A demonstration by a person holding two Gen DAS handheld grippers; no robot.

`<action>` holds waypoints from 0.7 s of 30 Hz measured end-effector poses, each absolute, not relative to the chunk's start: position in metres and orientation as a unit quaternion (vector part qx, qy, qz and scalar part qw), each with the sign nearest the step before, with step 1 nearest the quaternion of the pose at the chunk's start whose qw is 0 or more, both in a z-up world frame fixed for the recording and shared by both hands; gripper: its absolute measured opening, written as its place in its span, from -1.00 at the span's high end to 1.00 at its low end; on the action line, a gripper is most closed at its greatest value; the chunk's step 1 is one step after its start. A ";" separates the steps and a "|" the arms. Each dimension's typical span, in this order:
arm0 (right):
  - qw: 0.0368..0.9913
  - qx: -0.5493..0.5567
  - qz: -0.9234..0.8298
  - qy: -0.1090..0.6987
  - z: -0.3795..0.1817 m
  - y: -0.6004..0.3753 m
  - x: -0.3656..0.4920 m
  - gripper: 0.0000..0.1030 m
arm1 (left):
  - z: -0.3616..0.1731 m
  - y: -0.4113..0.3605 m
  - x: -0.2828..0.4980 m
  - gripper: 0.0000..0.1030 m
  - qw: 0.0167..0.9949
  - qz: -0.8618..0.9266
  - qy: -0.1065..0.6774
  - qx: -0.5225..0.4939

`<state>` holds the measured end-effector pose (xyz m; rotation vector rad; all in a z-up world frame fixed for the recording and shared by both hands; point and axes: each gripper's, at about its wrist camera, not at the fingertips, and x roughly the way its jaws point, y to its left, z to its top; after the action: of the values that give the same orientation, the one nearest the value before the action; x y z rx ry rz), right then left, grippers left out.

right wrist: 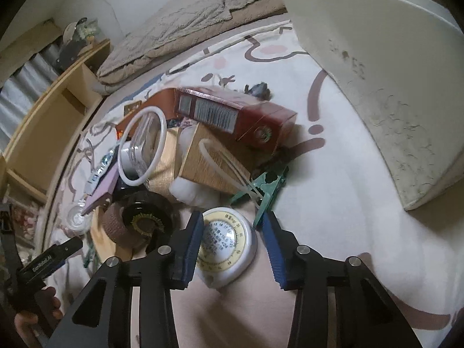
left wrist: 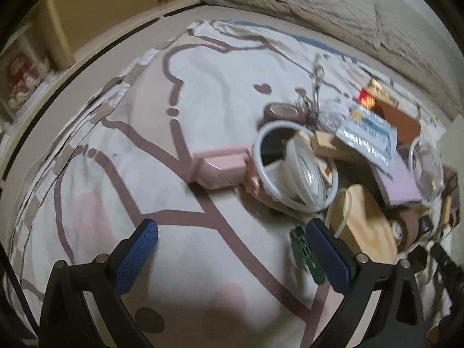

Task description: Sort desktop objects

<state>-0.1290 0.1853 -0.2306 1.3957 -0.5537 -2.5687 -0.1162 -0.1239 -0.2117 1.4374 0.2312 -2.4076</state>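
The right gripper [right wrist: 230,232] has its jaws apart on either side of a round dial gauge [right wrist: 224,248], a white disc with a yellow number ring lying flat on the printed bedspread [right wrist: 333,191]; whether the pads touch its rim cannot be told. The left gripper [left wrist: 232,240] also has its jaws apart, with nothing between them, over bare bedspread just beside the pile.

The gauge is low and smooth-edged, so my guess is the pads could ride over the rim and squirt it sideways if they close too high. A green clamp [right wrist: 265,187] lies just beyond the far pad, and a white tube [right wrist: 223,162] runs from it across a wooden box [right wrist: 208,162], so a careless lift might snag either.

The right wrist view alone shows the gauge, a red box [right wrist: 249,116], a dark tape roll [right wrist: 142,217] and a white bin wall [right wrist: 385,92]. Only the left view shows a pink case [left wrist: 220,168] and a coiled white cable [left wrist: 301,171]
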 end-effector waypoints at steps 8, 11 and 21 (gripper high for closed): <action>0.089 0.458 -0.868 -0.169 -0.234 0.179 -0.134 0.16 | -0.227 -0.122 -0.127 -0.99 0.182 -0.837 0.068 0.511; 0.098 0.455 -0.874 -0.143 -0.235 0.175 -0.131 0.17 | -0.232 -0.122 -0.126 -0.99 0.185 -0.837 0.068 0.511; 0.119 0.454 -0.870 -0.152 -0.238 0.179 -0.117 0.17 | -0.232 -0.119 -0.110 -0.99 0.172 -0.840 0.065 0.510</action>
<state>-0.1169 0.1789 -0.2382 1.3274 -0.4446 -2.5433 -0.1097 -0.1187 -0.2321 1.4485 0.1833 -2.3834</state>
